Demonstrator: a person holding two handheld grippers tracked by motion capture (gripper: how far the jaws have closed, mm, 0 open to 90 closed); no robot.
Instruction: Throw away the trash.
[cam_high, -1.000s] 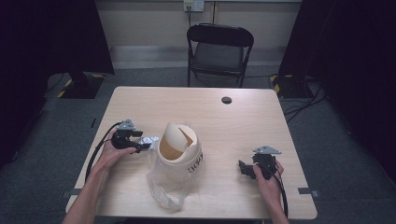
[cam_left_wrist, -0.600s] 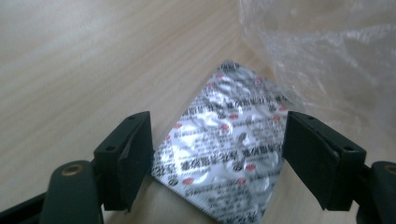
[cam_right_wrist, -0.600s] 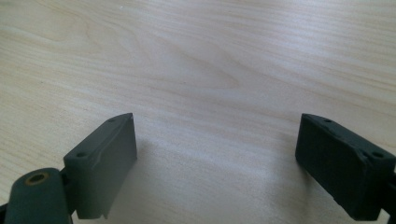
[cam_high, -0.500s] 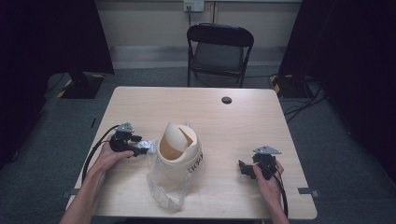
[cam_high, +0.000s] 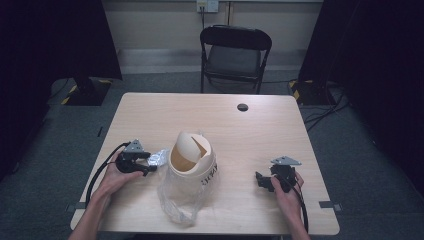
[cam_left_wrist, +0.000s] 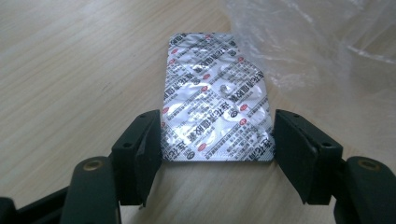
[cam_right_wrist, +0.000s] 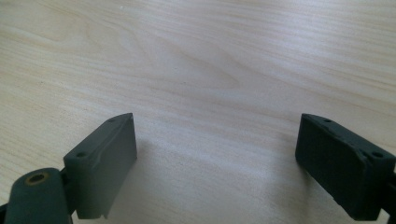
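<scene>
Right, my left tool (cam_left_wrist: 217, 135) has just been closing on the foil blister pack (cam_left_wrist: 215, 100); pack sits between the jaws, its two long edges at or just off the pads, so I can't call it a firm pinch yet. The pack lies flat on the bench (cam_high: 150, 115), just left of the bin liner (cam_high: 181, 200) and the small swing-lid bin (cam_high: 192, 160).

Handling, my read: very light, thin, semi-stiff foil. It'll bow or crease if squeezed hard across its width, and the slick foil could skid on the wood. Best hold is where I am: across the short width near the close end, light force, then lift level.

My right tool (cam_right_wrist: 217, 163) is spread wide over bare bench, holding nothing, well apart from the bin.

Left gripper view gives the pad-to-edge contact and the print on the foil. High view gives the layout: bin lid tipped open, liner spilling toward me, chair (cam_high: 235, 55) behind the bench.
</scene>
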